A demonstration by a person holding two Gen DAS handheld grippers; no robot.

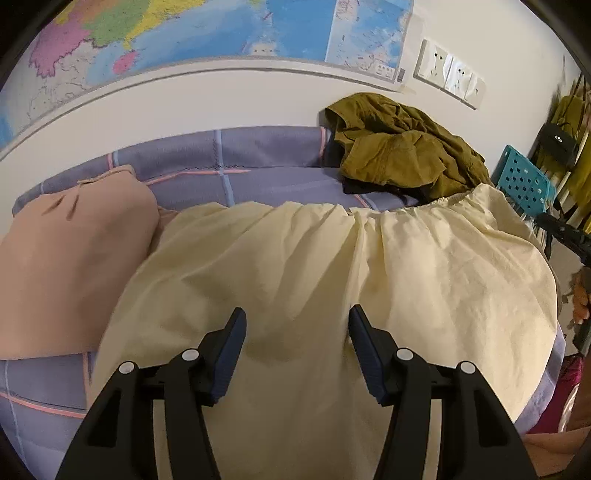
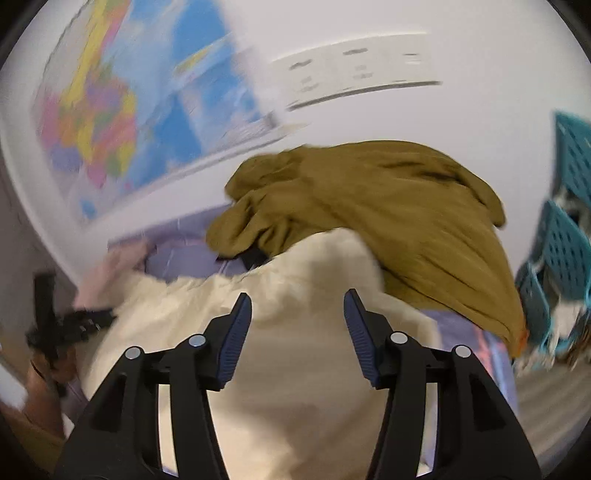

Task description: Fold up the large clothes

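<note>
A pale yellow garment [image 1: 332, 266] with a gathered elastic waistband lies spread over the bed, its waistband toward the wall. My left gripper [image 1: 297, 317] hovers over its middle, open, with nothing between the fingers. In the right wrist view, which is blurred, the same yellow garment [image 2: 295, 332] lies under my right gripper [image 2: 297, 301], whose jaws stand apart with no cloth pinched. A crumpled olive-brown garment [image 1: 402, 147] is heaped against the wall behind the yellow one, and the olive-brown garment [image 2: 388, 214] fills the middle of the right wrist view. The left gripper [image 2: 55, 325] shows at that view's left edge.
The bed has a purple checked cover [image 1: 229, 173]. A peach-pink cloth [image 1: 70, 258] lies at the left. A map [image 1: 184, 33] and wall sockets [image 1: 450, 74] are on the white wall. A teal perforated rack [image 1: 524, 181] stands past the bed's right end.
</note>
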